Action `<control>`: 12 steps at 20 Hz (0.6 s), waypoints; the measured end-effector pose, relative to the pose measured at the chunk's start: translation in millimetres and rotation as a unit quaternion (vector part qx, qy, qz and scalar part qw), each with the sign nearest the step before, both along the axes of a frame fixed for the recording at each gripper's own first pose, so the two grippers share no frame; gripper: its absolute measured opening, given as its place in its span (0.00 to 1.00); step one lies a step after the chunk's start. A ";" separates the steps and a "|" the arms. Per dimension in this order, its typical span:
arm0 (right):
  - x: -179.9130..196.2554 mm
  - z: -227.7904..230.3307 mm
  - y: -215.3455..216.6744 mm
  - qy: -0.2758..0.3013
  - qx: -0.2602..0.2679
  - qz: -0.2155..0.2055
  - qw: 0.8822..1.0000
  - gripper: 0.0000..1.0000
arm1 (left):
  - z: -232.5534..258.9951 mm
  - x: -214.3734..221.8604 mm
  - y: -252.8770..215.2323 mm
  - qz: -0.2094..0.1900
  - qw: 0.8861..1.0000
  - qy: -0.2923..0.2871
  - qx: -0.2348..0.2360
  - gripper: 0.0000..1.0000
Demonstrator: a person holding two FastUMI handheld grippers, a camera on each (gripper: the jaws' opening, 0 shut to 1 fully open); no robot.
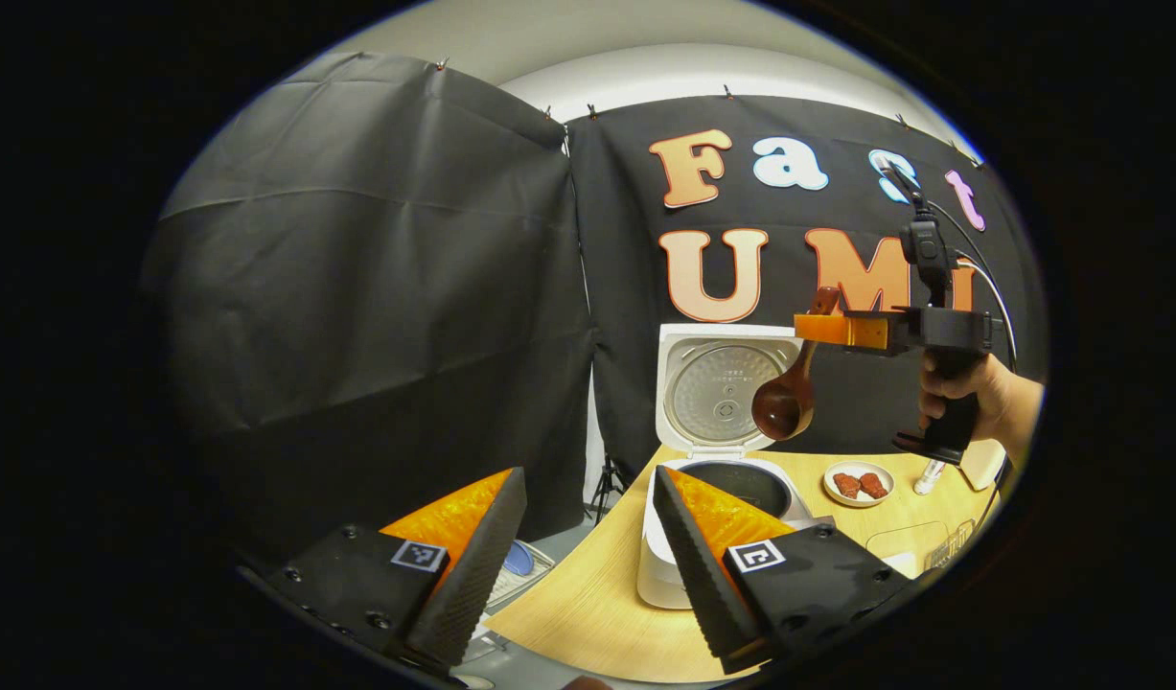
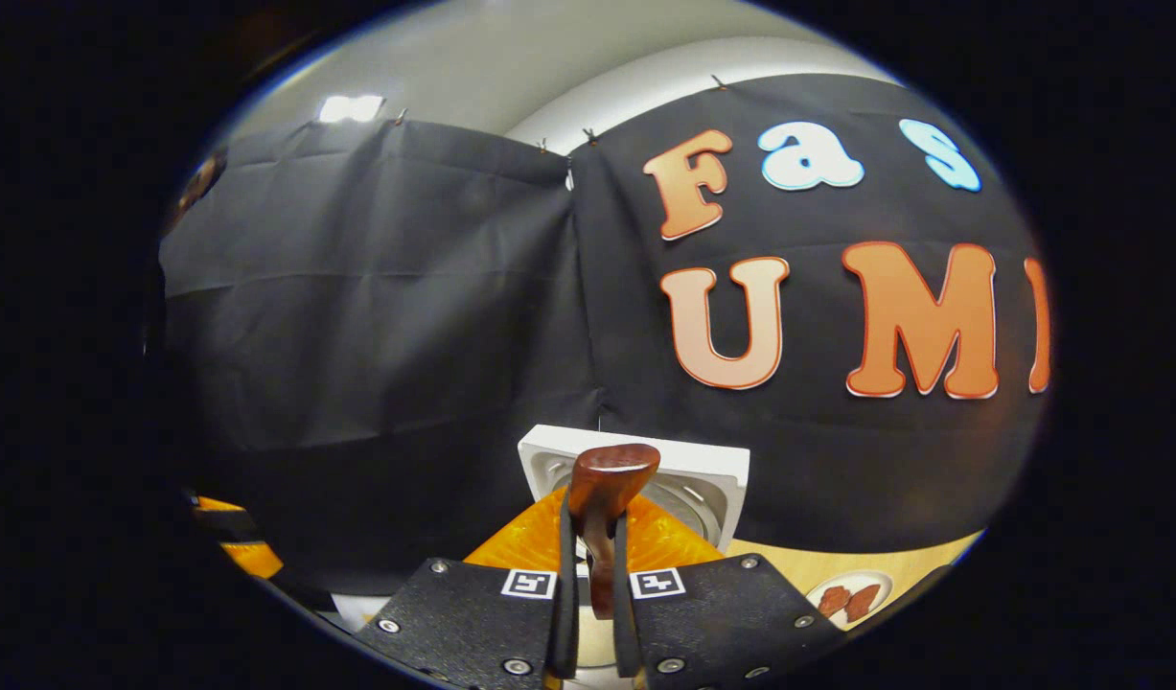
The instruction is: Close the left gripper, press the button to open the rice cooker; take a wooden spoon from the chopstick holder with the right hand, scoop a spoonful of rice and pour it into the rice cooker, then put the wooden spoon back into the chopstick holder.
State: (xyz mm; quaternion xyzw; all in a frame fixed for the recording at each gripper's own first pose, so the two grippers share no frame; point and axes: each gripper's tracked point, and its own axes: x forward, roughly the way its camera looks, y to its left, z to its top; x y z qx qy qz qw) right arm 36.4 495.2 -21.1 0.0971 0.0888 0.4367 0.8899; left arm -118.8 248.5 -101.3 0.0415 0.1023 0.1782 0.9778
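In the left gripper view, the left gripper (image 1: 588, 537) stood with fingers apart, empty, above the table (image 1: 588, 604). The cooker (image 1: 731, 479) sat open, lid up; a plate (image 1: 859, 484) held two reddish pieces. A hand (image 1: 980, 402) held the right gripper (image 1: 841, 329), spoon (image 1: 789, 393) hanging bowl-down above the pot. In the right gripper view, the right gripper (image 2: 592, 575) clamped the spoon's (image 2: 602, 508) handle.

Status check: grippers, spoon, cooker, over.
Left gripper open, idle. Right gripper shut on wooden spoon, held above open rice cooker. Nothing in the way.
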 end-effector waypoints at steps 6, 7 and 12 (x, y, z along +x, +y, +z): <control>4.3 1.3 -60.9 0.069 0.045 -0.037 0.996 0.14 | 4.4 11.5 -22.4 -0.024 1.000 0.001 0.006 0.92; 4.9 -2.4 -73.6 0.080 0.049 -0.044 0.995 0.14 | 4.4 13.2 -27.7 -0.029 1.000 0.003 0.006 0.92; 13.4 -12.7 -156.0 0.121 0.069 -0.104 0.985 0.14 | 4.3 26.4 -60.2 -0.061 0.998 0.008 0.009 0.91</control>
